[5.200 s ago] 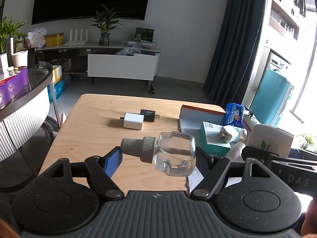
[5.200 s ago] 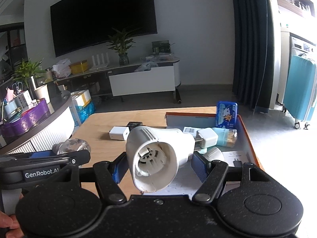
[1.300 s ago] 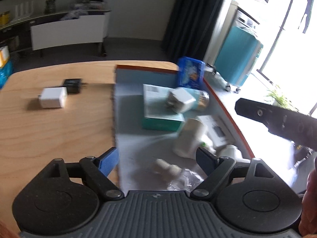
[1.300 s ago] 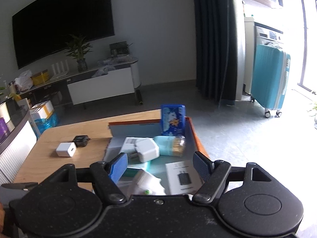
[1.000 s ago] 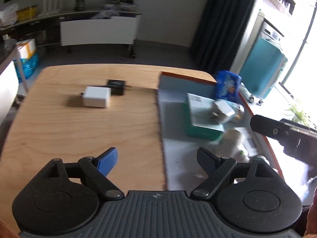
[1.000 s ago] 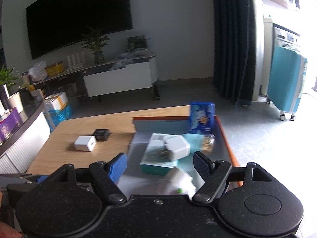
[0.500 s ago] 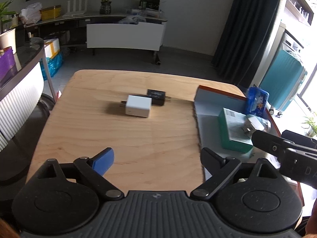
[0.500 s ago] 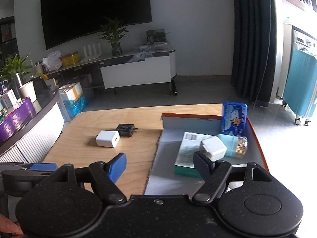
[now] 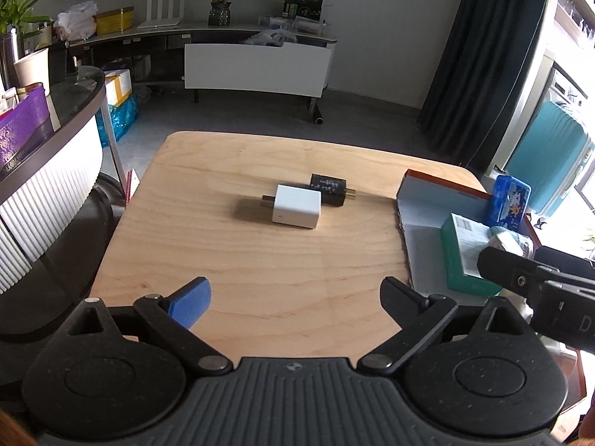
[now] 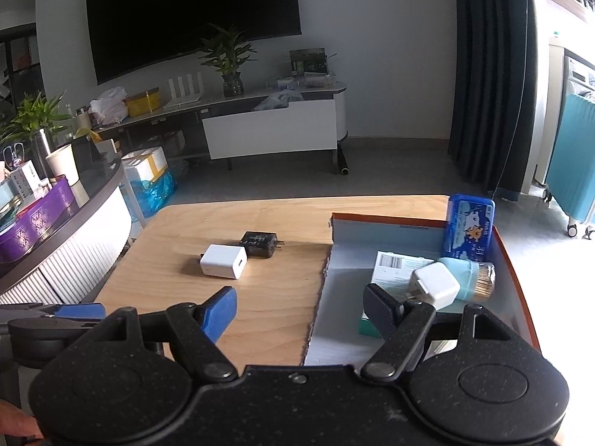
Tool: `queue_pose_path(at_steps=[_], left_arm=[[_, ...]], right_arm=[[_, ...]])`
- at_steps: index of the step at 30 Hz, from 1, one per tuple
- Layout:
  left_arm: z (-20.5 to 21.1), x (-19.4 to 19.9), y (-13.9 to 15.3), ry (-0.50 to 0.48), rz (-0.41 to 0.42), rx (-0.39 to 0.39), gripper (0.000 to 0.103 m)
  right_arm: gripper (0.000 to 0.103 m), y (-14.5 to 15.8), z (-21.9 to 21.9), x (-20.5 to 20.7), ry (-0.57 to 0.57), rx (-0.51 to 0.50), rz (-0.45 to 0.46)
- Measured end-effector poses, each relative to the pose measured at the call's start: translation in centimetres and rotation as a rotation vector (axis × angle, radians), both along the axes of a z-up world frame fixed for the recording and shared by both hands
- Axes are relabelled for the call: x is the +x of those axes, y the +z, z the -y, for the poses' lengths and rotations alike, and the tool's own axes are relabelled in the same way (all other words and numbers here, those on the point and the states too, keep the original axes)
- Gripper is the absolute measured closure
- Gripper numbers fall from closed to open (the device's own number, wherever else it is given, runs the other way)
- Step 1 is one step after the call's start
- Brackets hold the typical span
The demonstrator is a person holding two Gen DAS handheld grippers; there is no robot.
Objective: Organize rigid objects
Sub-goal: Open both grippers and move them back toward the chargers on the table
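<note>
A: What's on the wooden table [image 9: 230, 245]?
B: A white charger [image 9: 296, 211] and a black charger [image 9: 328, 194], touching, prongs pointing opposite ways, left and right. Further right, the box tray [image 10: 386, 228] holds a teal box [image 10: 390, 271], a white plug [image 10: 435, 284] and a blue tin [image 10: 469, 227].
A: The claws?
B: The left gripper [image 9: 295, 293] is opening wide, nothing between; the right gripper [image 10: 299, 308] is apart, empty.

Matt wooden table [image 9: 230, 260], glossy plastic charger [image 9: 296, 211]
</note>
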State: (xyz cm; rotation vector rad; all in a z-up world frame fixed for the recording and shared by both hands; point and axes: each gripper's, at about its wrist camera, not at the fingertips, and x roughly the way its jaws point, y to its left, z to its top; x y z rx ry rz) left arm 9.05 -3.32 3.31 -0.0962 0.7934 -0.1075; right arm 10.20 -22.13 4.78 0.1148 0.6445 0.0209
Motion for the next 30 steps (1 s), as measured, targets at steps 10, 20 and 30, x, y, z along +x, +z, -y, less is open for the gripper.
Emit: queue_pose_path(at_steps=[10,20,30], left_arm=[[-0.6,0.9,-0.1,0.011,-0.002,0.01,0.002],[-0.8,1.9,-0.5,0.018,-0.015,0.018,0.002],[-0.7,3.1,-1.2,0.023,-0.029,0.03,0.002]], right_arm=[[0.014,-0.2,-0.7,1.4,0.013,0.001,-0.012],[0.014,-0.9,-1.0,2.9,0.033,0.003,-0.03],[0.014,-1.9,-1.2,4.5,0.037,0.009,-0.046]])
